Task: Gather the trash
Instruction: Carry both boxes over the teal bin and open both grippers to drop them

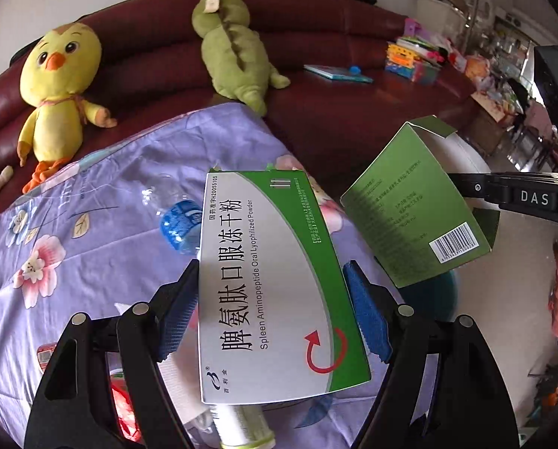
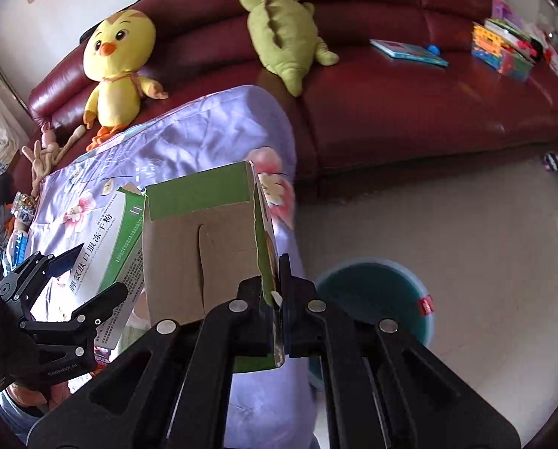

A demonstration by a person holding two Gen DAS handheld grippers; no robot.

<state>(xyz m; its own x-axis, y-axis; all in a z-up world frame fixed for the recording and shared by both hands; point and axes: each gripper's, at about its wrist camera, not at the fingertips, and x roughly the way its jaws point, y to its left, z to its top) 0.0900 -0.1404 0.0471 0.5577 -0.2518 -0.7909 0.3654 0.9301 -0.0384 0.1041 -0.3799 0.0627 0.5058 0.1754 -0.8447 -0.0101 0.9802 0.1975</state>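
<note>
Left gripper (image 1: 271, 299): at the bottom centre of the left wrist view, blue-padded fingers (image 1: 365, 314) set wide and clamped on the two long edges of the white-and-green medicine box (image 1: 267, 284), which is held flat-face-up above the bedspread.
Right gripper (image 2: 280, 299): at the bottom centre of the right wrist view, fingers pinched fully together on one thin wall of the open green carton (image 2: 204, 247); its brown inside faces the camera.
Pose: both grippers tilt steeply downward; in the left wrist view the right gripper reaches in from the right edge, carton hanging off its tip.
Spacing: the two boxes are side by side and apart, a gap of bedspread between them.
Writing, medicine box: "Spleen Aminopeptide Oral Lyophilized Powder", large Chinese characters, "H20055105", a red curved arrow.
Writing, carton: small print too fine to read, and a barcode at its lower corner.
Writing, right gripper: "DAS" on its side.
Under the boxes: purple floral bedspread (image 1: 73, 262), with a clear water bottle (image 1: 177, 220) bearing a blue label lying on it.
Open room: pale floor (image 2: 447, 224) at right of the right wrist view, bare around the teal waste bin (image 2: 376, 299), which stands just beside the bedspread's edge.
Far: dark red sofa (image 2: 409, 112) with a yellow chick plush (image 2: 118, 63) and a green dinosaur plush (image 2: 282, 30).
</note>
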